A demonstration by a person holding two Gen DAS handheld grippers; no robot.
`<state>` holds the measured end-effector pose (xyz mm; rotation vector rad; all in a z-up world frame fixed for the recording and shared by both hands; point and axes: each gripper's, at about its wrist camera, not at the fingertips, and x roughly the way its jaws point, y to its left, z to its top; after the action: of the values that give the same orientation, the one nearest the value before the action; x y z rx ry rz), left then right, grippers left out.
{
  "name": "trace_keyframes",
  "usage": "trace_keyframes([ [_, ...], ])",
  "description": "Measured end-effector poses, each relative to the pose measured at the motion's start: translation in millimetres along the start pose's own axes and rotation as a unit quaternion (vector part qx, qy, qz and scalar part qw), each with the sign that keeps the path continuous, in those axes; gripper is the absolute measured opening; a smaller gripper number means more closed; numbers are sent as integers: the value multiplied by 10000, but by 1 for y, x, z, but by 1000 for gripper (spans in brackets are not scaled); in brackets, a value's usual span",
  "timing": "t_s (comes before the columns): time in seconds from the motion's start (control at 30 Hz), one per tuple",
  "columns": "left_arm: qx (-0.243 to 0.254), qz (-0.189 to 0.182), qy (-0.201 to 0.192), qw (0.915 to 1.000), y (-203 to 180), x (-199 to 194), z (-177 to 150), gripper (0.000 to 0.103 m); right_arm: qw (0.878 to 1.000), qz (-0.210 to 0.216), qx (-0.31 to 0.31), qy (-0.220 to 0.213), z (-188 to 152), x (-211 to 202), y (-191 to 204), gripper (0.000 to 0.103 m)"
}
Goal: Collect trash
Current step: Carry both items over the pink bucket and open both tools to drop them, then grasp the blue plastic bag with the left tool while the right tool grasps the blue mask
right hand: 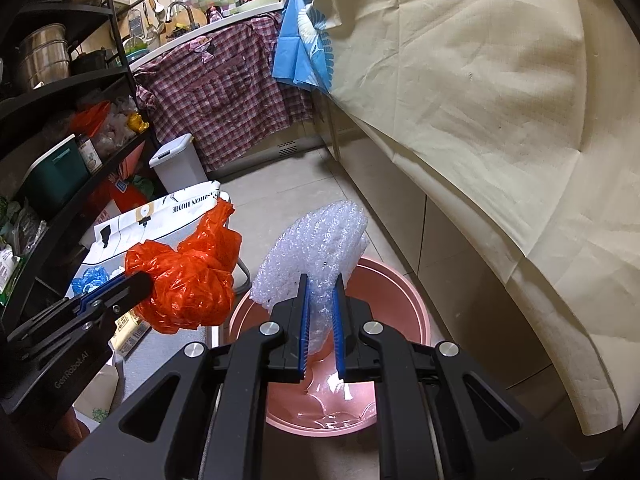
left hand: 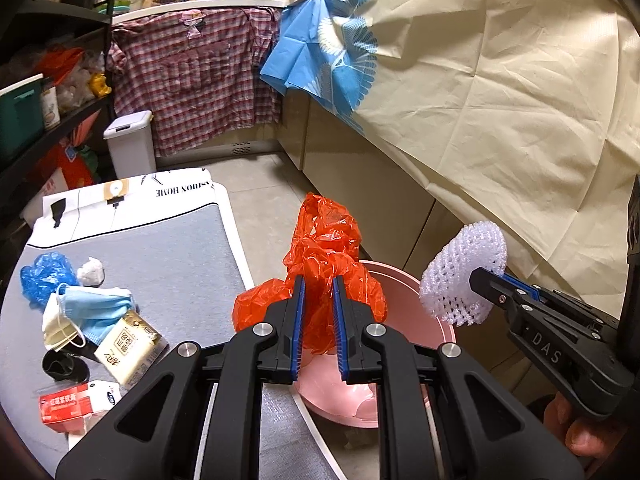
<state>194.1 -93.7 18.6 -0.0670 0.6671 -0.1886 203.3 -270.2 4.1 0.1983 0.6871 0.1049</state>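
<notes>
Trash goes into the pink basin [left hand: 436,344] on the floor, and both hands arrive loaded. From the left wrist view, the left gripper [left hand: 319,280] has its jaws drawn nearly together on a crumpled orange plastic bag [left hand: 320,248], which stands up from the blue pads and hangs over the near left rim of the basin; to the right, the right gripper [left hand: 480,276] pinches a white foam fruit net [left hand: 464,276], held just above the basin's right rim; a hand [left hand: 580,428] shows at the lower right edge. On the grey mat [left hand: 180,264] at the left more rubbish waits: a blue plastic bag [left hand: 46,276], a white paper wad [left hand: 91,271], a blue face mask [left hand: 96,308], a cream carton [left hand: 126,346] and a red box [left hand: 64,402].

From the right wrist view, the right gripper [right hand: 321,280] is likewise almost closed on the foam fruit net [right hand: 316,240], directly above the open basin [right hand: 400,292], which looks empty but for a wet sheen; the left gripper [right hand: 140,280] holds the orange plastic bag [right hand: 188,284] at the left, over the basin's edge rather than its middle.

The step in hand seems to be the drop; next, I judge, both jaws must part over the basin, the left one first shifting right so the bag falls inside; then back to the mat for the rest.
</notes>
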Motion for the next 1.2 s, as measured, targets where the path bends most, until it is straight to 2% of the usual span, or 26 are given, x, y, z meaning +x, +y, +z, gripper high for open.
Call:
trace_keyframes([
  [0.07,9,-35,8,10000,-1,1,2,13,10000,-13,16,3,-1,1,-1,11],
  [0.17,71,-152,37,9999,-5,2,4,18,9999,-63,82,-8,0,1,-3,23],
  [0.2,87,-143,31,9999,-6,2,4,21,9999,-69,124,-13,0,1,-5,38],
  [0.23,96,-137,19,9999,-7,1,4,23,9998,-84,148,-38,0,-1,-6,48],
  [0.27,92,-146,4,9999,-7,0,5,24,9998,-101,162,-64,0,-1,-7,50],
  [0.8,30,-3,-209,9998,6,-30,9,24,9997,-86,92,-199,0,-4,-7,50],
  [1.0,-48,117,-377,9992,28,-58,13,24,9991,117,-36,-414,0,-15,5,50],
  [1.2,-160,315,-494,9982,69,-88,15,24,9977,329,-277,-516,-4,-22,28,49],
])
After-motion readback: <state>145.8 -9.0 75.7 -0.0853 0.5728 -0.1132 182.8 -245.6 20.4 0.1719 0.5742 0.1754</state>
